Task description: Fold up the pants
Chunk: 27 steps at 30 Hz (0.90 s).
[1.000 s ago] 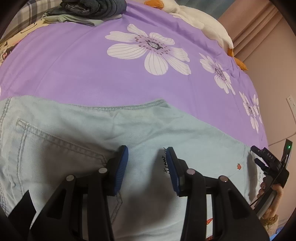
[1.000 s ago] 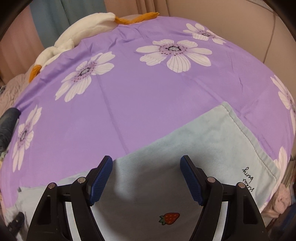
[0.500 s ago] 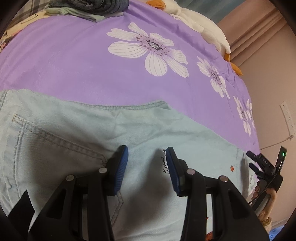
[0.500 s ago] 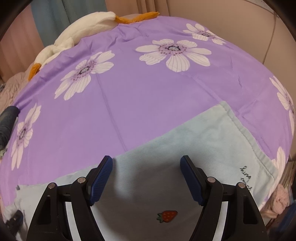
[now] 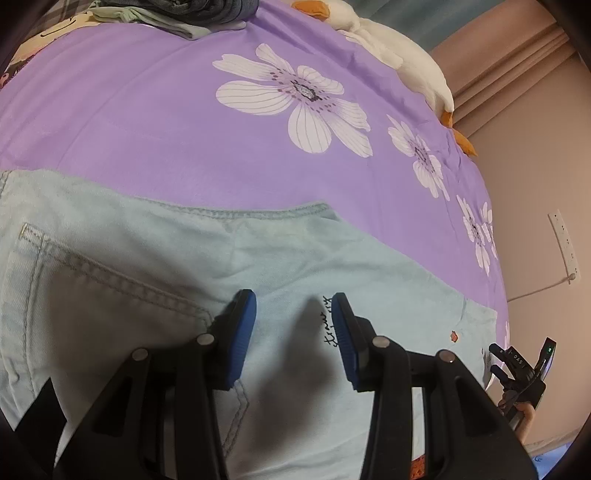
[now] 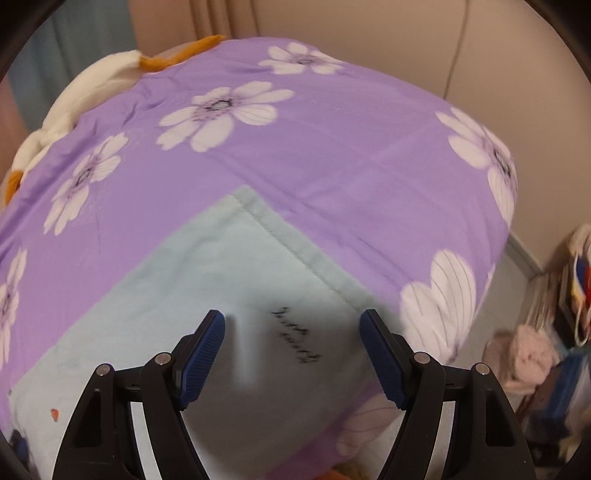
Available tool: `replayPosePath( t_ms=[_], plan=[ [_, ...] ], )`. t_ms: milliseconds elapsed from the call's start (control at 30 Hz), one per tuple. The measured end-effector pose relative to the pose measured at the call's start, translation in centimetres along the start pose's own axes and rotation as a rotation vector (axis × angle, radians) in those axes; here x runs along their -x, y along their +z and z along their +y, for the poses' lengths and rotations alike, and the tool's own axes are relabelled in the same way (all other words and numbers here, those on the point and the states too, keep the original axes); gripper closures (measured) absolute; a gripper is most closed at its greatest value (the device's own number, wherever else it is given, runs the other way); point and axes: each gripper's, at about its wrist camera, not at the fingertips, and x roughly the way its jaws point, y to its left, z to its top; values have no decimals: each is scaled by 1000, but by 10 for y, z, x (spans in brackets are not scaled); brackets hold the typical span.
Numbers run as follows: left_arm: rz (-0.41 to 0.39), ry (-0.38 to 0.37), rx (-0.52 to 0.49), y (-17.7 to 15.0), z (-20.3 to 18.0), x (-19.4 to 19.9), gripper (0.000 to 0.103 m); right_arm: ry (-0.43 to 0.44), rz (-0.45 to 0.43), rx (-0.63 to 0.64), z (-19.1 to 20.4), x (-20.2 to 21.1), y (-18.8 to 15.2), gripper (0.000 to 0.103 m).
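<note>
Lying flat across the near half of the purple floral bedsheet: one pair of pale blue denim pants, seat pocket at 9 o'clock in the left wrist view, hem corner at 12 o'clock in the right wrist view. Left gripper: jaws partly spread, hovering over the cloth beside black script lettering, pinching nothing. Right gripper: jaws spread wide above the leg end, nothing between them; this view is blurred. Risks, judged: a pinch taken from the middle of the panel would catch only the top layer and leave the under layer behind, giving a skewed fold; the hem lies near the mattress edge at 4 o'clock, so a careless drag could pull the leg off the bed; the smooth sheet may bunch and travel with the denim. Materials: denim soft, matte, double-stitched seams, small strawberry print; sheet sleek, white daisy print; pads blue, ribbed rubber on black plastic arms. Also present: white plush goose at 1 o'clock, stacked clothes at 11 o'clock.
</note>
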Motion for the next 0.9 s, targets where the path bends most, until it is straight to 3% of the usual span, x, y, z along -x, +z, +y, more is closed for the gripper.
replayPosePath(
  t_ms=[200, 433, 600, 733, 800, 900],
  plan=[
    [9, -18, 13, 2, 3, 1, 61, -7, -13, 51, 8, -5, -5, 28],
    [17, -2, -35, -6, -3, 7, 61, 3, -21, 24, 2, 3, -8, 28],
    [26, 0, -21, -9, -2, 11, 61, -103, -78, -7, -15, 17, -7, 28],
    [31, 20, -37, -16, -10, 21, 63, -7, -7, -61, -29, 0, -4, 28],
    [53, -8, -57, -21, -16, 26, 63, 16, 5, -69, -30, -7, -7, 36],
    [75, -41, -84, -30, -25, 32, 61, -20, -37, -85, -32, -3, -6, 76]
  ],
)
